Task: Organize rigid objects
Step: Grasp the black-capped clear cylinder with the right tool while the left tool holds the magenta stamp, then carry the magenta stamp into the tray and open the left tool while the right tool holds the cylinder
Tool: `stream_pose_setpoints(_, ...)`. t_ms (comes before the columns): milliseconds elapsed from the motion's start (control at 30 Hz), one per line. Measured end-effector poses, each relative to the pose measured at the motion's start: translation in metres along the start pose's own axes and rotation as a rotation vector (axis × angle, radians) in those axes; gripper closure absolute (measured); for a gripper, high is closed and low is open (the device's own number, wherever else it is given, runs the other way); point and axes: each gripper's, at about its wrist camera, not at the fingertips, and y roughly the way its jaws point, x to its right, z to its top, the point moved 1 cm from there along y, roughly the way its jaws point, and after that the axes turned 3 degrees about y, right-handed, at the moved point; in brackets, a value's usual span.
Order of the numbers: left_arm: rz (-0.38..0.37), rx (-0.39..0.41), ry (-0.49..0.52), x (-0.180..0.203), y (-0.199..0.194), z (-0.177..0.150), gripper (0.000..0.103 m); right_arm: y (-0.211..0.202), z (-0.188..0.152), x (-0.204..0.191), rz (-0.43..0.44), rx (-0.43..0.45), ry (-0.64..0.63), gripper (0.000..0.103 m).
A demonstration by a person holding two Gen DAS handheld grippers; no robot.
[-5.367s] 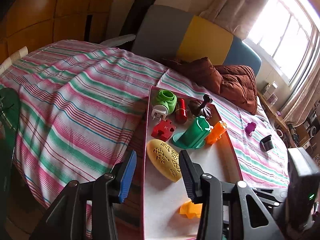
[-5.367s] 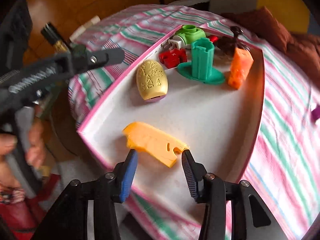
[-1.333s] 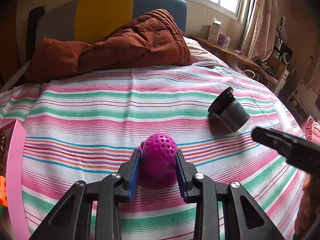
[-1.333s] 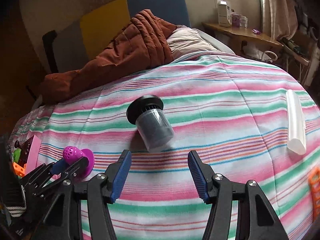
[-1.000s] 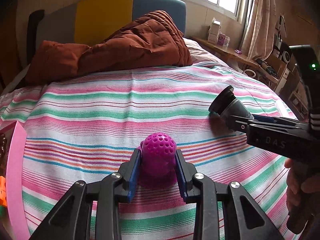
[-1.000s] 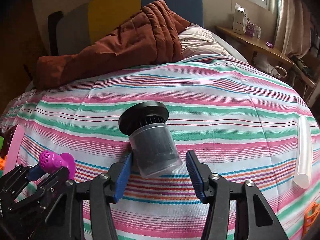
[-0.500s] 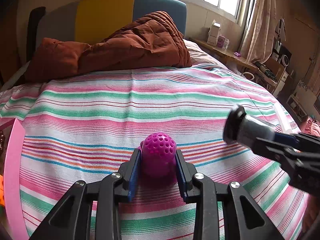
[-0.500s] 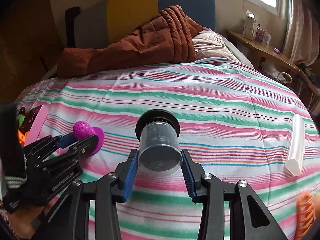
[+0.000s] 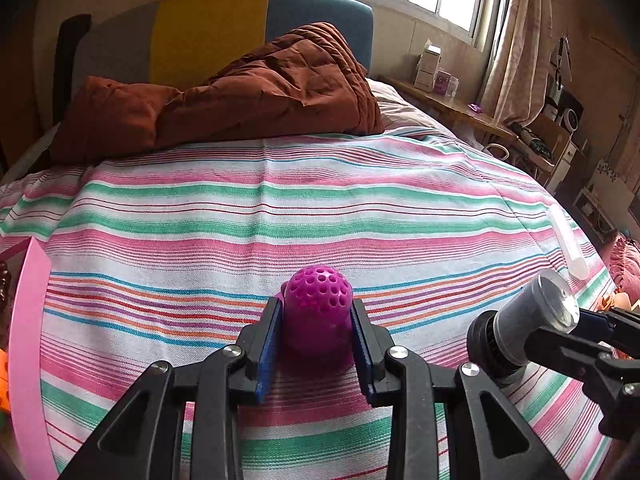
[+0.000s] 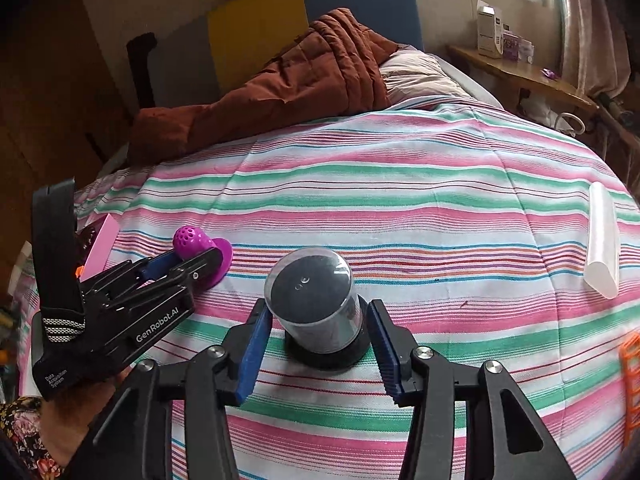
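Observation:
My left gripper [image 9: 316, 350] is shut on a purple perforated dome toy [image 9: 319, 312] with a flat round base, low over the striped bedspread [image 9: 280, 216]; it also shows in the right wrist view [image 10: 192, 242]. A black canister with a clear cover [image 10: 314, 296] stands upright on its wide black base on the bed, between the pads of my right gripper [image 10: 320, 350]. The jaws stand apart from it with gaps on both sides. In the left wrist view the canister [image 9: 520, 328] appears at the right.
A pink-rimmed tray [image 9: 28, 344] holding toys lies at the left edge. A translucent white tube [image 10: 600, 236] lies on the bed to the right. An orange grid piece [image 10: 630, 376] is at the far right. A brown quilt [image 9: 240, 92] is heaped at the headboard.
The right gripper held the canister lifted half a second ago; now the canister stands upright on the bed and the jaws have opened off it. The left gripper keeps its hold on the purple toy.

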Motion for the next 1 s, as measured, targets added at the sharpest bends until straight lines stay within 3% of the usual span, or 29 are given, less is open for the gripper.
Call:
stream_pose_setpoints(133,-0.002,0.0,-0.002,0.0,0.0,0.0,0.07,0.003,0.001,-0.011,-0.031,0.025,-0.064,0.05)
stream_pose_setpoints(167,-0.004,0.0,-0.004,0.0,0.0,0.0,0.07,0.004,0.001,-0.013,-0.045,0.028,-0.079,0.058)
stream_pose_setpoints(200,-0.006,-0.001,-0.006,-0.001,0.0,0.001,0.07,0.004,0.001,-0.014,-0.05,0.027,-0.087,0.059)
stream_pose_setpoints(567,-0.049,-0.03,-0.071,-0.012,-0.005,0.003,0.07,-0.006,0.002,-0.015,-0.053,0.037,-0.107,0.06)
stream_pose_setpoints(767,-0.068,-0.071,-0.088,-0.011,-0.024,-0.009,0.071,-0.001,-0.001,-0.011,-0.043,0.005,-0.084,0.06)
stream_pose_setpoints(1000,-0.161,-0.06,-0.1,0.005,-0.067,-0.025,0.071,-0.005,-0.004,-0.015,-0.024,0.005,-0.082,0.06)
